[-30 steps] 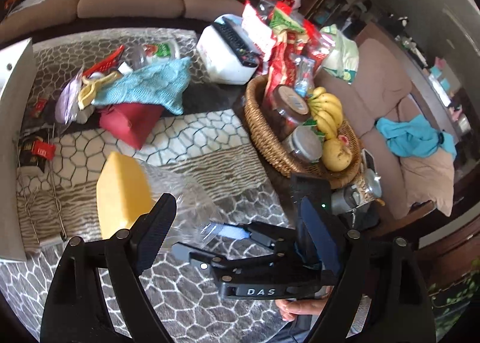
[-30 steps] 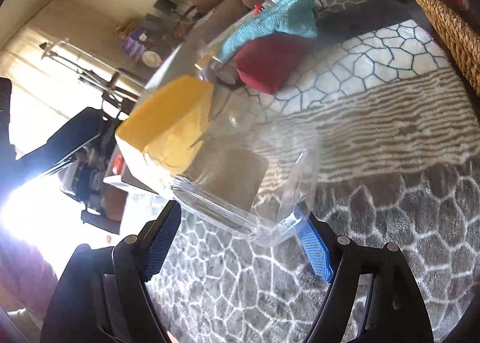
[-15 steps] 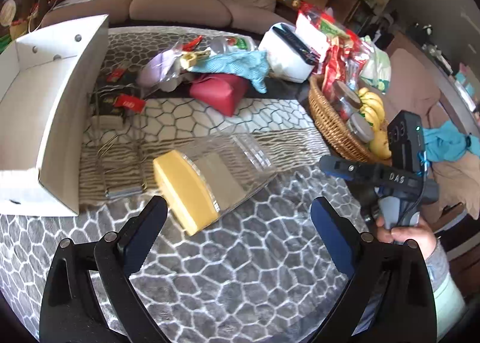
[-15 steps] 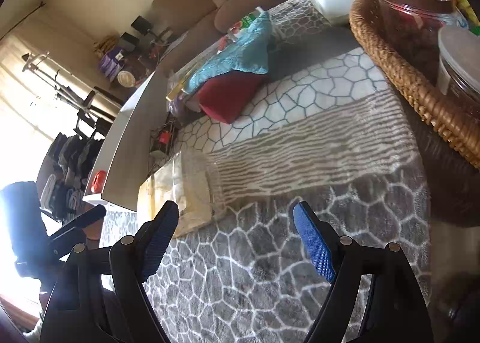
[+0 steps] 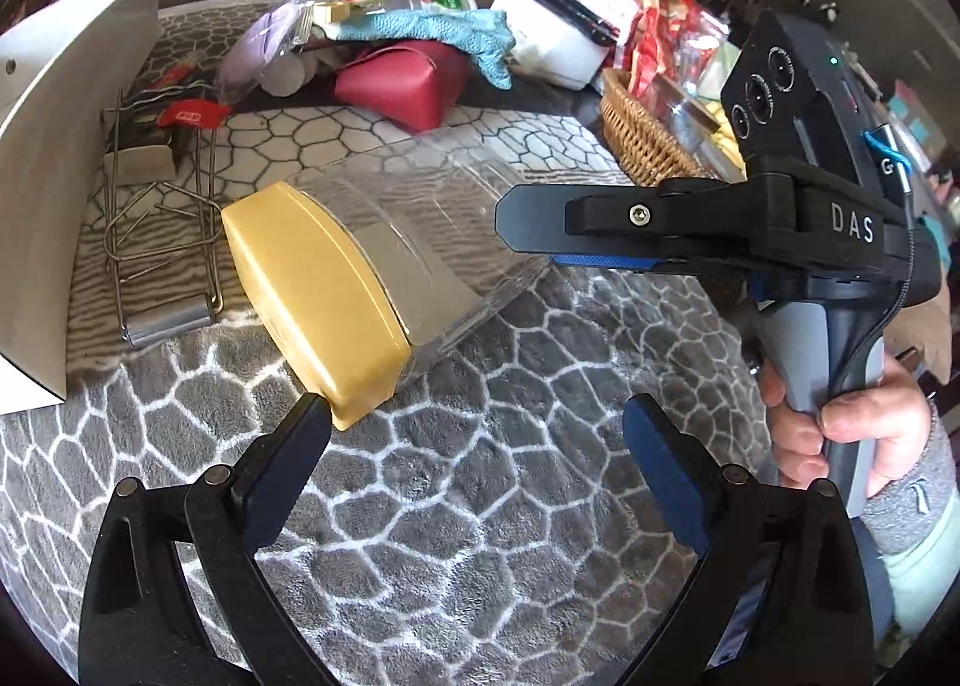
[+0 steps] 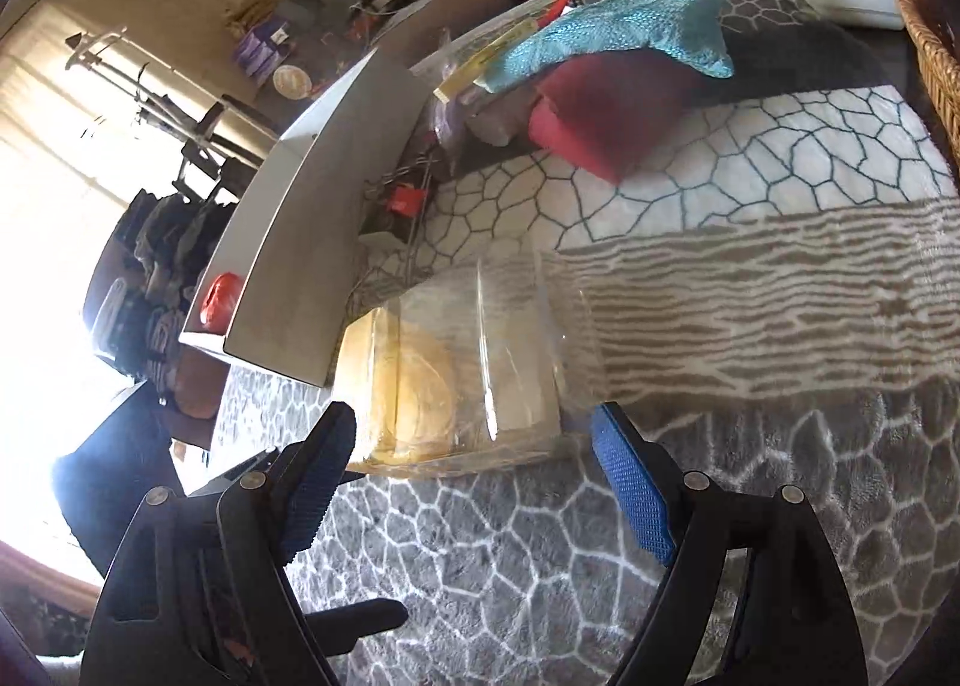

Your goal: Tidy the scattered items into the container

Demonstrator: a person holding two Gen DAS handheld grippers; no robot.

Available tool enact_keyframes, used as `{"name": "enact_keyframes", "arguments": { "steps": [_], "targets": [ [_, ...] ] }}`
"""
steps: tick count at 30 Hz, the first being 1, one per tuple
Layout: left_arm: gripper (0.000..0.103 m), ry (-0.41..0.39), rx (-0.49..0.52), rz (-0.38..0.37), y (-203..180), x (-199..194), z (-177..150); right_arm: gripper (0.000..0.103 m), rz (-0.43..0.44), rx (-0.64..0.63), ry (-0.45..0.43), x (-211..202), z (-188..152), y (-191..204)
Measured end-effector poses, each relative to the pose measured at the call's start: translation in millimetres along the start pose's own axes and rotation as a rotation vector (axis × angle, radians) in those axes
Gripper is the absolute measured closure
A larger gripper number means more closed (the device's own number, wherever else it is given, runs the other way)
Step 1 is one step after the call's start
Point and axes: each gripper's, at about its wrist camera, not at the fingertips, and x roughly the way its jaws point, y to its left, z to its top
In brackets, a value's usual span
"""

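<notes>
The clear jar (image 5: 420, 242) with its yellow lid (image 5: 312, 296) lies on its side on the patterned counter (image 5: 480, 506) beside the white box (image 5: 54, 158); both your left gripper (image 5: 477, 446) and right gripper (image 6: 474, 464) have fingers spread, empty, so straddle its body squarely before closing.

I see a clear plastic jar (image 5: 432, 242) with a yellow lid (image 5: 312, 296) lying on its side on the patterned blanket, lid end toward me in the left view, base pointing away to the right. It looks empty (the blanket pattern shows straight through its wall). Just to its left stands the white box (image 5: 66, 158), open, one wall facing the jar (image 6: 480, 374). A wire clip (image 5: 162, 260) lies between them. Farther back sit a red pouch (image 5: 402, 80), a teal cloth (image 5: 432, 29) draped over it, and a purple bag (image 5: 264, 50).
</notes>
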Motion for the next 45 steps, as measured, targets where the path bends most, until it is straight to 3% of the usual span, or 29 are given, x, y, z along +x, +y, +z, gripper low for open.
{"name": "enact_keyframes", "arguments": {
  "steps": [2,4,6,7,8,11,16,19,22,25,29,31,33,36,38,41,45],
  "targets": [
    [0.006,-0.002,0.000,-0.012,0.4,-6.4,1.4,0.013,0.018,-0.019,-0.003,-3.5,-1.7,4.6],
    [0.006,-0.006,-0.011,-0.089,0.5,-18.9,4.3,0.012,0.077,-0.008,-0.012,-13.3,-3.0,5.4],
    [0.006,-0.038,0.014,-0.143,-10.4,-38.8,12.0,0.012,0.226,0.017,-0.032,-28.4,-4.0,8.0],
    [0.006,-0.061,0.041,-0.135,-18.6,-48.8,17.6,0.012,0.286,0.014,-0.053,-37.3,-4.8,13.2],
    [0.006,-0.084,0.065,-0.111,-25.8,-56.9,23.9,0.012,0.293,-0.013,-0.083,-46.6,-5.4,20.4],
    [0.005,-0.111,0.067,-0.039,-29.0,-65.1,42.7,0.012,0.175,-0.049,-0.159,-62.5,-2.7,27.0],
    [0.005,-0.069,-0.126,0.009,22.5,-43.4,36.5,0.012,0.096,0.127,-0.130,-49.9,2.1,-15.0],
    [0.005,-0.018,-0.243,-0.063,50.4,-22.2,15.1,0.012,0.100,0.199,-0.088,-35.7,-0.2,-34.7],
    [0.005,-0.013,-0.270,-0.143,51.3,-8.6,0.2,0.012,0.169,0.229,-0.078,-25.3,0.6,-41.4],
    [0.002,-0.005,-0.237,-0.214,28.4,1.9,4.1,0.012,0.213,0.247,-0.052,-15.8,4.6,-41.2],
    [0.001,0.017,-0.092,-0.312,-25.9,6.9,17.5,0.008,0.156,0.245,-0.060,-18.6,6.1,-42.1],
    [0.001,-0.006,0.022,-0.263,-52.3,-0.6,20.9,0.008,0.140,0.262,-0.072,-25.1,4.8,-48.8],
    [0.001,-0.058,0.091,-0.196,-61.2,-13.1,21.2,0.008,0.061,0.256,-0.085,-36.3,2.1,-55.0],
    [0.001,-0.114,0.088,-0.115,-38.2,-26.9,18.9,0.008,0.080,0.281,-0.078,-45.5,-6.9,-69.6],
    [0.001,-0.106,0.050,-0.076,-8.7,-24.6,18.8,0.008,0.112,0.285,-0.048,-43.7,-15.0,-74.7],
    [0.001,-0.070,0.037,-0.064,22.0,-9.9,21.5,0.008,0.180,0.290,-0.001,-34.6,-24.0,-74.1],
    [0.001,-0.005,0.106,-0.109,17.2,11.7,20.3,0.008,0.250,0.283,0.045,-20.1,-24.6,-61.9]
  ]
}}
